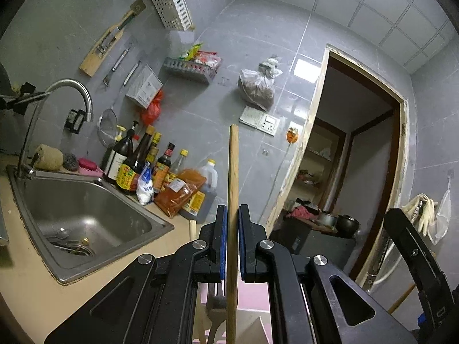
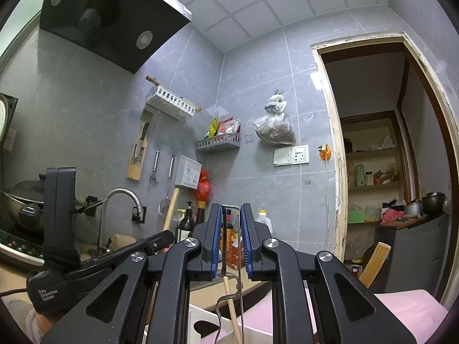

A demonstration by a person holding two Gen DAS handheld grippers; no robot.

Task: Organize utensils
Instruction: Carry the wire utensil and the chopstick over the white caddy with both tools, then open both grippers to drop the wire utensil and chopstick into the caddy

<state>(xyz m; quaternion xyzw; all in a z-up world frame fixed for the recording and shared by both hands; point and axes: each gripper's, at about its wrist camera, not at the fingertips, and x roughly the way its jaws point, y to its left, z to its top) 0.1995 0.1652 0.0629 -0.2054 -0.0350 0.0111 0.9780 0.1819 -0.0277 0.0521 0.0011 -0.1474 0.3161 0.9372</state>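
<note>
Both hands over the utensil box, one stick already pinched.

Our left gripper (image 1: 232, 243) has its fingers closed on a wooden stick (image 1: 233, 177), held upright above the bench (image 1: 25, 281) beside the sink (image 1: 86, 215). Our right gripper (image 2: 231, 238) has its fingers slightly apart, a thin wire handle (image 2: 229, 207) between them, seemingly unpressed. The stick looks light, stiff and smooth; we judge mid-shaft the safest hold.

Only one text reads clearly: "Data Acquisition System", in white letters on the black housing of the left gripper (image 2: 160, 239), low at the scene's left; bottle labels stay illegible.
</note>
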